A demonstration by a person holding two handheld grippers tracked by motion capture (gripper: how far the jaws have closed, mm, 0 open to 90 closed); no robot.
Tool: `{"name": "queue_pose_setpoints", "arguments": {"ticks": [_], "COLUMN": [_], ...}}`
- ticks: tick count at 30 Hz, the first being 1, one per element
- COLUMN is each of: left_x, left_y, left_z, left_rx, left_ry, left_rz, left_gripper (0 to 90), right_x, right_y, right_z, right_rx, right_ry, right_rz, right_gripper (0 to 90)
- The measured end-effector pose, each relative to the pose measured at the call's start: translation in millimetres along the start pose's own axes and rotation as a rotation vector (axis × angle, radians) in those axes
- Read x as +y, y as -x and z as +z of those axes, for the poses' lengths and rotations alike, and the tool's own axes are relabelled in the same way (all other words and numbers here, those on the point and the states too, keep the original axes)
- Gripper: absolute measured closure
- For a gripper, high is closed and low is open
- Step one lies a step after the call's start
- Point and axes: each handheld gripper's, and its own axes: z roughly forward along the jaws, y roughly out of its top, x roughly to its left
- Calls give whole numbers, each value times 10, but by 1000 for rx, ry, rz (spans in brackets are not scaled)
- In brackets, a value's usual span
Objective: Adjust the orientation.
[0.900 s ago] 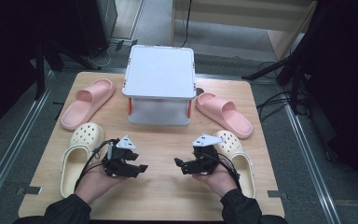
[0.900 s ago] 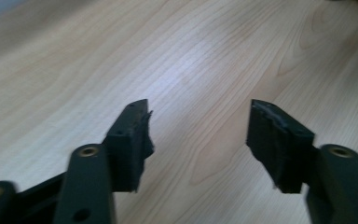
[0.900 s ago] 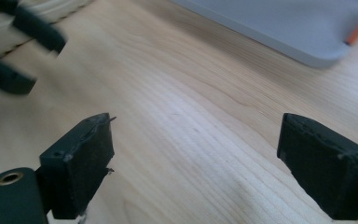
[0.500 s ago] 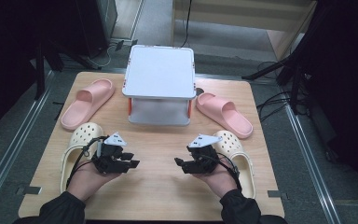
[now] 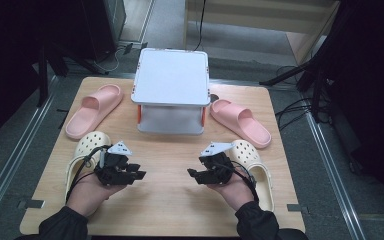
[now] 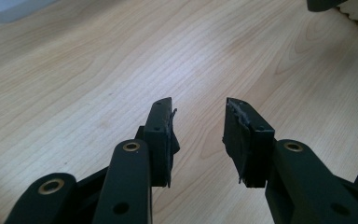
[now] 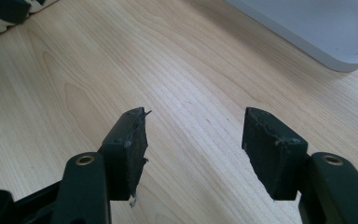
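Note:
My left gripper (image 5: 137, 175) hovers low over the wooden table (image 5: 170, 205) at the front left. Its jaws point toward the middle and stand open around bare wood (image 6: 198, 112). My right gripper (image 5: 192, 175) faces it from the front right, also open with nothing between its fingers (image 7: 193, 121). A cream clog (image 5: 87, 147) lies just beside the left hand, and a second cream clog (image 5: 252, 162) lies under the right wrist. Two pink slides flank the table: one (image 5: 92, 110) at the left, one (image 5: 240, 122) at the right.
A white lidded box (image 5: 172, 85) with orange clips stands at the back centre between the slides; its edge shows in the right gripper view (image 7: 317, 23). Metal rails run along both sides of the table. Bare wood lies between the two grippers.
The left hand has drifted a little to the left, toward the cream clog. The right hand has stayed about where it was.

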Motion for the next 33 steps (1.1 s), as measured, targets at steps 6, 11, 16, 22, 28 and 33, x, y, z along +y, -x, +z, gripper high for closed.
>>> {"name": "queue_pose_setpoints", "arguments": {"ticks": [6,11,16,22,28,33], "left_x": [-72,-161,-231,-335,-443,-531], "left_y": [-57,-124,-155,-190,-232,-267], "left_z": [-129,-254,-348,-489,-636,-727], "left_rx": [31,63,83,119,153,189], "left_ry": [20,41,57,66,65,63], "left_rz": [-31,-75,-104,-144,-186,-225], "left_gripper": [616,604,604,599,591,587], "right_x": [48,105,160,245,294,318], "right_y": [-8,-22,-42,-68,-69,-64], "right_z": [39,108,173,238,262,278], "right_rx": [12,28,40,53,72,81], "right_ry": [-11,-25,-42,-45,-37,-32], "right_rz": [-17,-49,-69,-84,-81,-84], "right_gripper": [414,421,415,410,413,414]}}
